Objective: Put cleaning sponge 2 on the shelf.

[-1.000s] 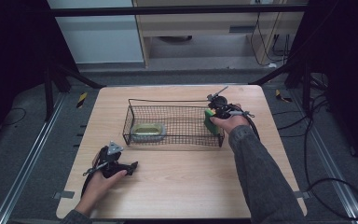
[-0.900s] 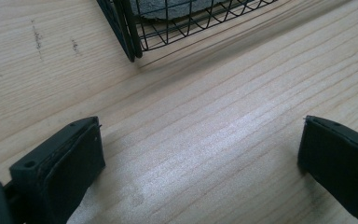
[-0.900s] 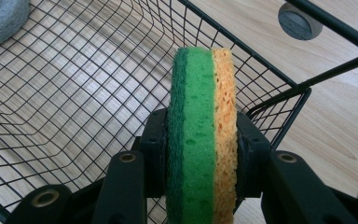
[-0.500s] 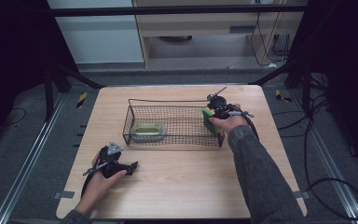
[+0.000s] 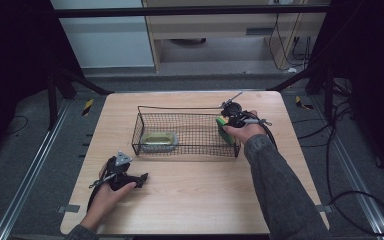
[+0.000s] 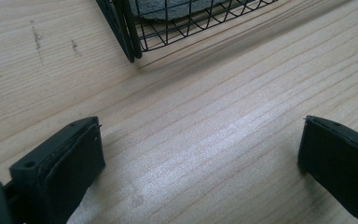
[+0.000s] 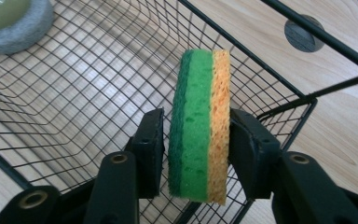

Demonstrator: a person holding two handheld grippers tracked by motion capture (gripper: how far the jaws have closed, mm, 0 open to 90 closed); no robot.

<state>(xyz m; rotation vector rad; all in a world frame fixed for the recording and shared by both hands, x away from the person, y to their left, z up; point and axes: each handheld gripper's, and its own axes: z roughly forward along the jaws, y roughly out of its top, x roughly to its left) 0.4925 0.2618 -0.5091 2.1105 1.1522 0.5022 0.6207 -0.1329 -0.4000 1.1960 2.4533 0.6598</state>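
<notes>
Desk (image 5: 195, 200), basket (image 5: 187, 134) right end: my right gripper (image 7: 196, 149) pinches sponge (image 7: 199, 126) (soft, light; flat faces best). Left gripper (image 6: 200, 163) gapes, empty.

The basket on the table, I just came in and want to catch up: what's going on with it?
A person works with a gripper in each hand. The right gripper holds a green and orange sponge on edge between its fingers, over the right end of the wire basket. A grey dish with something pale green in it already sits at the basket's left end. The left gripper rests open on the wooden table, in front of the basket, holding nothing.
</notes>
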